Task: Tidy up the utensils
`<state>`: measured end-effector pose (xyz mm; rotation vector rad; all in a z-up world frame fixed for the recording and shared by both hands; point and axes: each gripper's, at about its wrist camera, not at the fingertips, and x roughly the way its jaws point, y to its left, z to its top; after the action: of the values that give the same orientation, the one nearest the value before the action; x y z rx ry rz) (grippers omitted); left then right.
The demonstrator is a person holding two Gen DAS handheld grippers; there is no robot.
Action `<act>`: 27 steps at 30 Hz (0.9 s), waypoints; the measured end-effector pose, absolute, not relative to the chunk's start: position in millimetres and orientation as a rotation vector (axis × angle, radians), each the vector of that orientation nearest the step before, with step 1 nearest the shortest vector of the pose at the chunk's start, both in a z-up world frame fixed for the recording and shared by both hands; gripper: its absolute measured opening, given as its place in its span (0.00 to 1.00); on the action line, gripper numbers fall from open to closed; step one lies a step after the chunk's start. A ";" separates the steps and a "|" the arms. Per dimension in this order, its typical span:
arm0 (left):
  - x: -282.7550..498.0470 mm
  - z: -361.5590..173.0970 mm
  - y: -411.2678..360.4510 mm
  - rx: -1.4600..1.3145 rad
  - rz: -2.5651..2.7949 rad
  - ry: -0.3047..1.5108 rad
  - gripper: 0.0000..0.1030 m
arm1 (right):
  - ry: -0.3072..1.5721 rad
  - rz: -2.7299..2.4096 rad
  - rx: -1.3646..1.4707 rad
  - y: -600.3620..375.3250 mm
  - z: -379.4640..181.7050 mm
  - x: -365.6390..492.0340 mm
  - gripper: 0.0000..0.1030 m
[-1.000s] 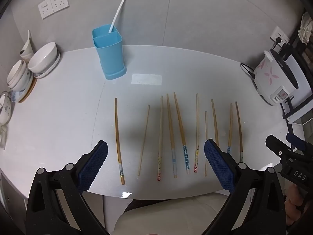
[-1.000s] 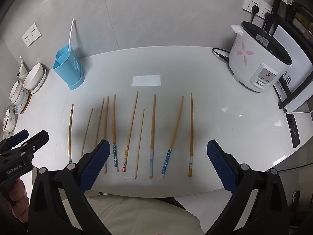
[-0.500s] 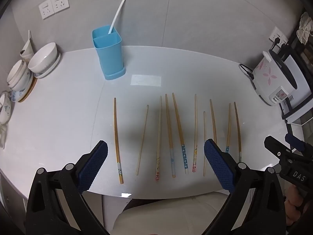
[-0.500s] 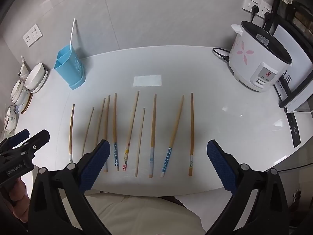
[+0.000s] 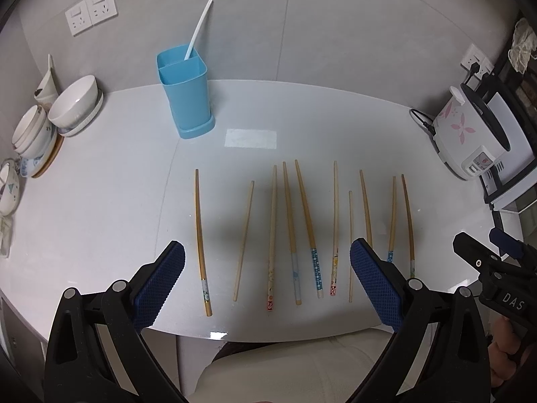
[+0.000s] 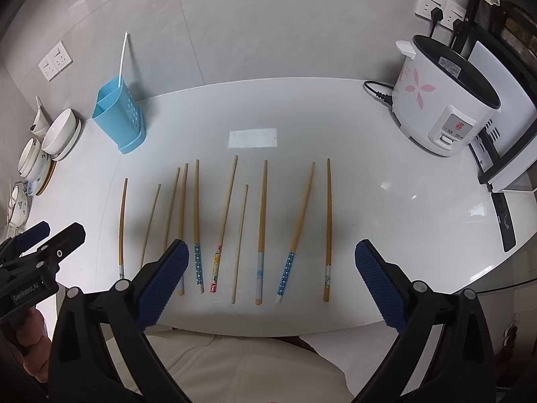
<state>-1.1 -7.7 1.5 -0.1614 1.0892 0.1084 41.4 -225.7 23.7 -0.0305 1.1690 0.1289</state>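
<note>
Ten slender wooden chopsticks (image 5: 303, 228) lie side by side on the white desk (image 5: 100, 208) just ahead of both tongs, left tongs (image 5: 266, 273) and right tongs (image 6: 272, 273) gaping empty, long axes pointing away toward the blue plastic holder (image 5: 186, 90) far-left, nearer the left tongs.

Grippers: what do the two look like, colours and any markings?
Both match: black plastic frames with silver bolts and dark-blue cross-hatched pads. The left gripper carries white "GenRobot.AI" lettering on its body; the right gripper reads "DAS". Bare hands, no sleeves or cables visible.
</note>
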 end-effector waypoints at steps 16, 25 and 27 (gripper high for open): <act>-0.4 -1.1 -10.6 -0.153 0.104 1.089 0.94 | 1.176 0.126 -0.023 -228.3 21.1 46.8 0.93; 1.9 -2.1 -11.3 -0.152 0.098 1.092 0.94 | 1.176 0.126 -0.023 -227.9 21.0 47.4 0.93; 2.3 -1.8 -11.2 -0.149 0.096 1.090 0.94 | 1.175 0.127 -0.025 -227.6 21.2 47.4 0.93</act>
<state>2.3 -11.2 -1.8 -0.1495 1.0904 0.0957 47.4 -227.6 21.2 -0.0248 1.1753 0.1270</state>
